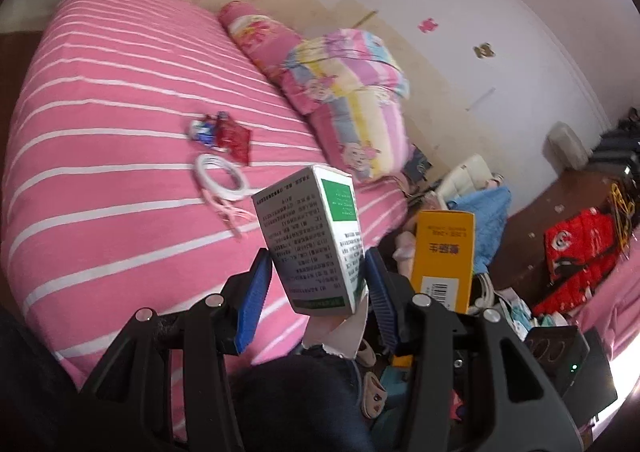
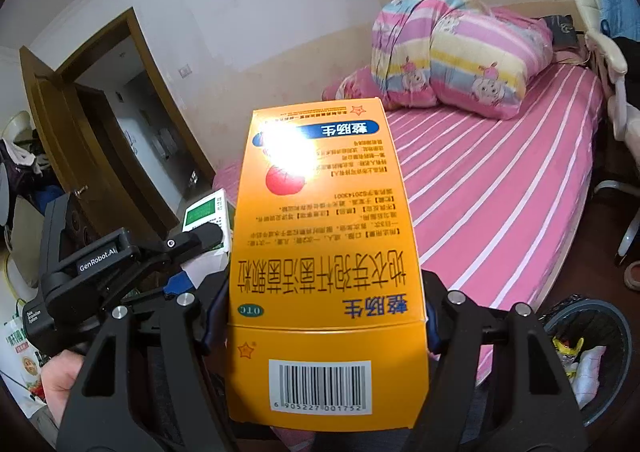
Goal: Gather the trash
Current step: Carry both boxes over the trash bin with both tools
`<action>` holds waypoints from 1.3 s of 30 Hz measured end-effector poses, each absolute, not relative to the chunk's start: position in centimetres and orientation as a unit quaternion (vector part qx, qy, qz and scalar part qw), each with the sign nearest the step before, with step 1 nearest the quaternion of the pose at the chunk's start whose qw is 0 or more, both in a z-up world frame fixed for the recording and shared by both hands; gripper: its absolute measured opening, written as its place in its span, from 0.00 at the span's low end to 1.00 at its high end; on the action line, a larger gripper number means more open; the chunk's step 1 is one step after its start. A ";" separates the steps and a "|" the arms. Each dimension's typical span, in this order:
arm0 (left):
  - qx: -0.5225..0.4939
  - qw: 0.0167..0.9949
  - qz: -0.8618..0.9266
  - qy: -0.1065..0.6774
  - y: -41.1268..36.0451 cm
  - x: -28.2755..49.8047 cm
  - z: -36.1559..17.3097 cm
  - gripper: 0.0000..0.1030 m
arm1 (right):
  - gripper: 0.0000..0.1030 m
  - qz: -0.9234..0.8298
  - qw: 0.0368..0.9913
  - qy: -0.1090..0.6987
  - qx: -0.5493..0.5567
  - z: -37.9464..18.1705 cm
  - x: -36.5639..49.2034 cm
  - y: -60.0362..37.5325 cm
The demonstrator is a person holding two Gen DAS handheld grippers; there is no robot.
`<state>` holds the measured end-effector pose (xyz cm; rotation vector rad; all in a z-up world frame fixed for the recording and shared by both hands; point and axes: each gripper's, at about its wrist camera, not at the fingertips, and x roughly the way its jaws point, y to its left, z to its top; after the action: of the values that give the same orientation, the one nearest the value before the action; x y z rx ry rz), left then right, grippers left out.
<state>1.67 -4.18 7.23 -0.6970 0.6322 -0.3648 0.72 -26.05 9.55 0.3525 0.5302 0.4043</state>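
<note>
My left gripper (image 1: 318, 280) is shut on a white and green medicine box (image 1: 310, 236), held tilted above the pink striped bed (image 1: 100, 155). My right gripper (image 2: 326, 316) is shut on an orange medicine box (image 2: 324, 264), which also shows in the left wrist view (image 1: 444, 256). The left gripper and its box show in the right wrist view (image 2: 206, 215). On the bed lie a red and blue wrapper (image 1: 226, 133) and a white tape roll (image 1: 220, 175). A trash bin (image 2: 592, 356) with a dark liner and some trash stands on the floor at lower right.
A folded pastel quilt (image 1: 348, 91) and a pink pillow (image 1: 260, 31) lie at the head of the bed. A white chair (image 2: 612, 63) stands beside the bed. An open wooden door (image 2: 60, 123) is at left. Clutter and a red bag (image 1: 580, 252) lie at right.
</note>
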 end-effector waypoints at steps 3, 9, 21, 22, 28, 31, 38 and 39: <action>-0.324 0.875 -0.192 0.304 -6.2 1.5 8.1 0.45 | 0.68 0.189 0.933 0.250 0.175 10.2 -0.2 -27.5; -0.305 0.873 -0.210 0.317 -9.7 1.3 8.4 0.45 | 0.68 0.167 0.939 0.240 0.183 10.7 -2.3 -30.5; -0.273 0.849 -0.265 0.368 -18.4 2.9 7.0 0.45 | 0.68 0.088 0.941 0.238 0.223 8.7 -4.5 -39.2; -0.270 0.844 -0.270 0.375 -19.3 3.2 6.6 0.45 | 0.68 0.082 0.941 0.240 0.225 8.4 -4.6 -39.8; -0.256 0.822 -0.293 0.417 -23.7 4.4 4.1 0.45 | 0.68 0.028 0.933 0.265 0.241 5.5 -5.4 -44.3; -0.245 0.809 -0.303 0.440 -26.4 5.3 2.5 0.45 | 0.68 0.002 0.927 0.281 0.249 3.7 -5.8 -46.4; -0.221 0.770 -0.320 0.506 -32.6 7.2 -2.3 0.45 | 0.68 -0.055 0.907 0.331 0.255 -1.5 -5.7 -50.3; -0.220 0.764 -0.321 0.514 -33.3 7.5 -2.9 0.45 | 0.68 -0.061 0.905 0.337 0.254 -2.0 -5.5 -50.7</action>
<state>7.48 -33.27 -2.93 -0.4779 1.1177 -0.6974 -5.54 -50.74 -2.04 0.5251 0.6960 -0.1253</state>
